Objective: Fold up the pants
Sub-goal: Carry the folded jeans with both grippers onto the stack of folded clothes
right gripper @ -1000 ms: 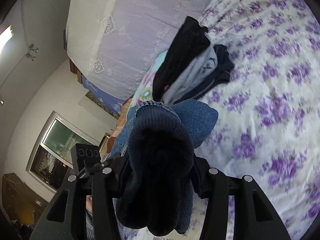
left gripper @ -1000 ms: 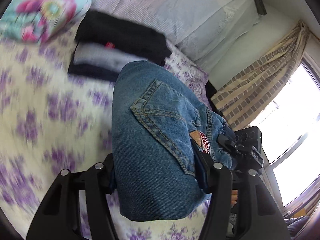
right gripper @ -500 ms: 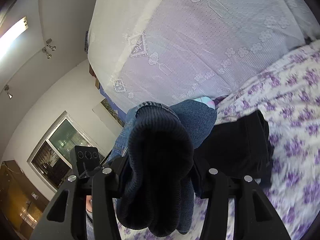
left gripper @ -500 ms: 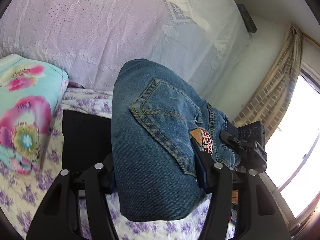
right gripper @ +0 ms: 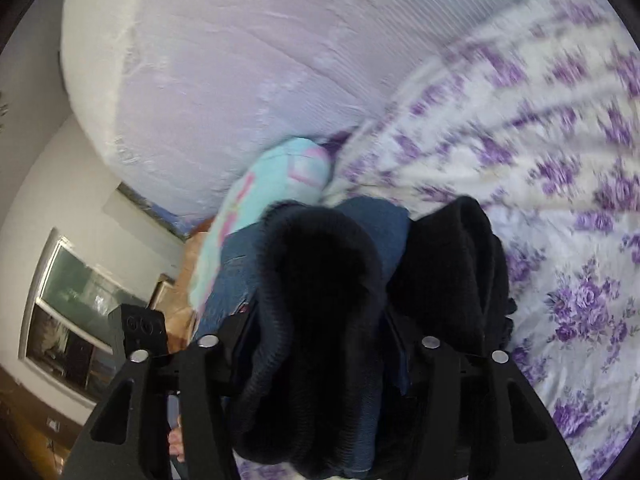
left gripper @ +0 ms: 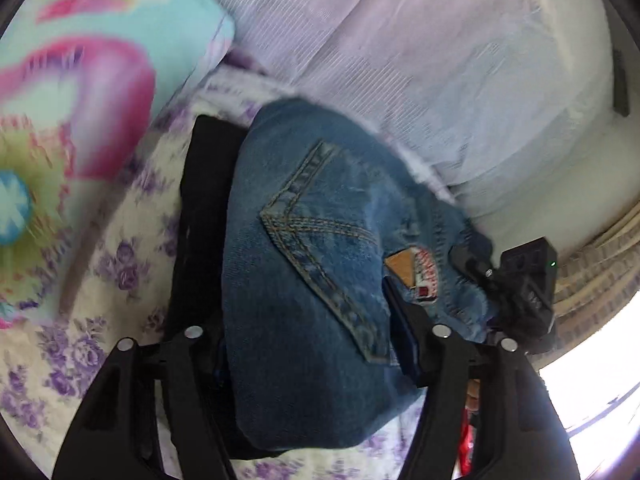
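Note:
The folded blue jeans (left gripper: pixel 312 280) fill the left wrist view, back pocket and leather patch facing me. My left gripper (left gripper: pixel 316 344) is shut on one end of the bundle. My right gripper (right gripper: pixel 320 352) is shut on the other end, where the denim folds (right gripper: pixel 320 300) look dark and rolled. The jeans hang just above a stack of folded dark clothes (left gripper: pixel 200 208), which also shows in the right wrist view (right gripper: pixel 452 268). The right gripper's camera body (left gripper: pixel 528 292) shows past the jeans.
A floral purple bedsheet (right gripper: pixel 560 160) covers the bed. A turquoise and pink pillow (left gripper: pixel 80 100) lies left of the dark stack. A pale lace-covered headboard (left gripper: pixel 440 60) rises behind. A curtain (left gripper: pixel 592 276) and bright window are at the right.
Both grippers have carried the jeans down and forward over the dark stack. The pillow and sheet have come closer, and the view is blurred by motion.

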`<state>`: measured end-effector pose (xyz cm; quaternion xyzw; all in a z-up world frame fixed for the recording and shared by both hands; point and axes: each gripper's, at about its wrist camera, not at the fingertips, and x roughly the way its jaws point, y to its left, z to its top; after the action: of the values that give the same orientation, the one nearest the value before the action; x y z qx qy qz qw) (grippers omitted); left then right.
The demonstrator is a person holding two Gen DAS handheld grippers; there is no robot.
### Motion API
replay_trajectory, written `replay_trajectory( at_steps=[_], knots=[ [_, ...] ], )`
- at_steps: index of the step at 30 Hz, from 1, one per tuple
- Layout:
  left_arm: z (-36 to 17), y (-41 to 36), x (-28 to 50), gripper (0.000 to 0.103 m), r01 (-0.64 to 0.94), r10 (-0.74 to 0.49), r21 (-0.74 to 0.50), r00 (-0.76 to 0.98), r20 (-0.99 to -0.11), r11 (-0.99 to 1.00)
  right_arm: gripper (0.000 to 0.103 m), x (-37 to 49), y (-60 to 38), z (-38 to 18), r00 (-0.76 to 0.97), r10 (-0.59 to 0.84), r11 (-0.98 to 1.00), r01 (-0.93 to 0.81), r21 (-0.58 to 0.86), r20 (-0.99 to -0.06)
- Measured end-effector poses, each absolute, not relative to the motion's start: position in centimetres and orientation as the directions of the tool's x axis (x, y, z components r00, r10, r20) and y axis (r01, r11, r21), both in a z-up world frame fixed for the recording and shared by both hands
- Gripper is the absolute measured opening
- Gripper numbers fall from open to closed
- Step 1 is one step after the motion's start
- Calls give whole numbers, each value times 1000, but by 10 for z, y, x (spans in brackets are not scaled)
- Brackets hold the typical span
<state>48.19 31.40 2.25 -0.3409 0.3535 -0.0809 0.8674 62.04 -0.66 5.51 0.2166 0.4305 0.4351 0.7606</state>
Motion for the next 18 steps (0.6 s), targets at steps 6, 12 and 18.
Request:
replay_trajectory(
  at_steps=[6, 12, 18],
  knots=[
    [18, 311, 489, 68, -80, -361, -635, 764, -535, 769, 58, 625, -9, 48, 241, 864, 503, -470, 725, -443],
    [28, 306, 478, 69, -80, -351, -623, 766, -538, 778, 69, 617, -14, 72, 286, 850, 527, -483, 699, -443],
    [43, 307, 466, 69, -88, -326, -603, 775, -542, 793, 74, 595, -41, 133, 444, 800, 597, -518, 613, -404]
  ],
)
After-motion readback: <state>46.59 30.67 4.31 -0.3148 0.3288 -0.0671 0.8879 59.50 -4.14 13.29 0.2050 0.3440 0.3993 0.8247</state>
